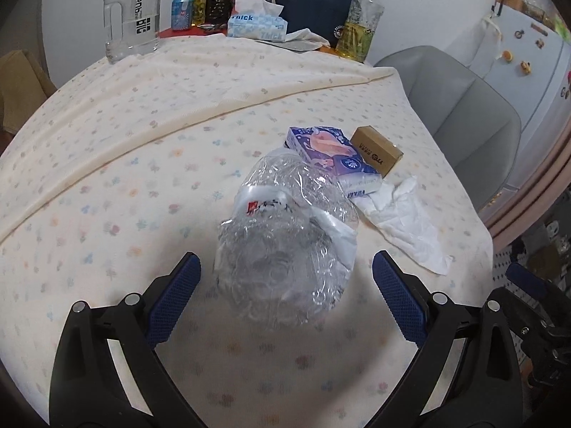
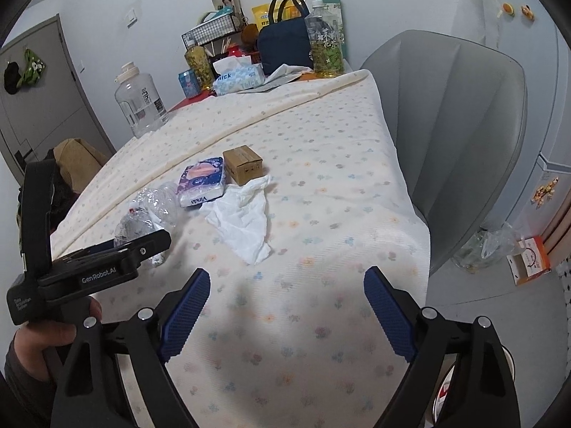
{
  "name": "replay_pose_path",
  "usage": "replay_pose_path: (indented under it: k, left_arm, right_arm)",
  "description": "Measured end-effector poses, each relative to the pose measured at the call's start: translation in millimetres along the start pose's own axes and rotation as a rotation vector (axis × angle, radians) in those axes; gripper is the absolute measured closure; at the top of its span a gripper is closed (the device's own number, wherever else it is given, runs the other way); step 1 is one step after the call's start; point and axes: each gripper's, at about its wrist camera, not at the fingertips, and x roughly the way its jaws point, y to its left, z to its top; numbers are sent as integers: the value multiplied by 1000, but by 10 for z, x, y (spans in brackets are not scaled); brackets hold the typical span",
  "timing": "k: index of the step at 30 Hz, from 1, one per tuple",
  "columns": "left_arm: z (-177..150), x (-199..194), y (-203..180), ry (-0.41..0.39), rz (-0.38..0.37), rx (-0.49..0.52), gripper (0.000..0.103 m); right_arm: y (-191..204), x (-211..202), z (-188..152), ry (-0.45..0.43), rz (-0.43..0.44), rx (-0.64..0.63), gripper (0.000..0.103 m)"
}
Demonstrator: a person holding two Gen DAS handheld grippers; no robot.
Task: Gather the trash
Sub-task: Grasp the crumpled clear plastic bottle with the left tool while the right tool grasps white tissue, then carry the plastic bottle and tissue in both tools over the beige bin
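Note:
A crushed clear plastic bottle point(image 1: 285, 235) lies on the flowered tablecloth point(image 1: 142, 178), its base between the blue pads of my open left gripper point(image 1: 285, 285), untouched. Behind it lie a purple Vinda tissue pack point(image 1: 332, 157), a small brown cardboard box point(image 1: 376, 151) and a crumpled white tissue point(image 1: 407, 221). In the right wrist view the bottle point(image 2: 153, 210) sits at left by the left gripper's body point(image 2: 107, 264), with the pack point(image 2: 203, 182), box point(image 2: 242, 164) and tissue point(image 2: 242, 221) nearby. My right gripper point(image 2: 285, 303) is open and empty above the cloth.
At the table's far end stand a large clear jug point(image 1: 132, 14), a blue tissue box point(image 1: 257, 25), a navy bag point(image 1: 314, 7), oil bottles point(image 1: 357, 28) and a can. A grey chair point(image 2: 446, 135) stands right of the table. An orange box point(image 2: 530, 260) lies on the floor.

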Motion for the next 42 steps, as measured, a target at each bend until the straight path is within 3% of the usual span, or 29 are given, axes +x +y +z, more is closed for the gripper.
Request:
replay_pose_path:
  k: [3,7,20,22,23,24,25,29,34,42]
  left_arm:
    - [28,10,-19,-9,26,20,31]
    - [46,-48,93,-12,-21,-15,32]
    - [29,-398,394,-80,-17,-67,32]
    - [29,-415,413,-83,-23,-74,32]
    - [26,-420,413,-82,-26,-77,32]
    - [23,-427,408,-83,-29,-77,32]
    - [21,-439,404,-84,-31,-76,32]
    - [21,-511,338,-98,-46,-63,32]
    - [38,-596,201,-118,-75,-37,32]
    - [90,-742,-50,-151,-121,5,32]
  right_arm:
    - [49,66,42,16,-3,-21,17]
    - [172,169,116,32,-4,-63,17]
    - [487,553,282,80,-6,-140,28]
    - [504,635,275,117,-7,-153,49]
    - [512,669,263,136,5,-157,75]
    - [536,637,252,118,4,-179,90]
    - [553,616,246,121,22,-193,97]
    - [637,381,197,72,56,-237,98]
    - [602,70,195,42,136,-191,99]
    - [485,-465,174,-76,124,-188,99]
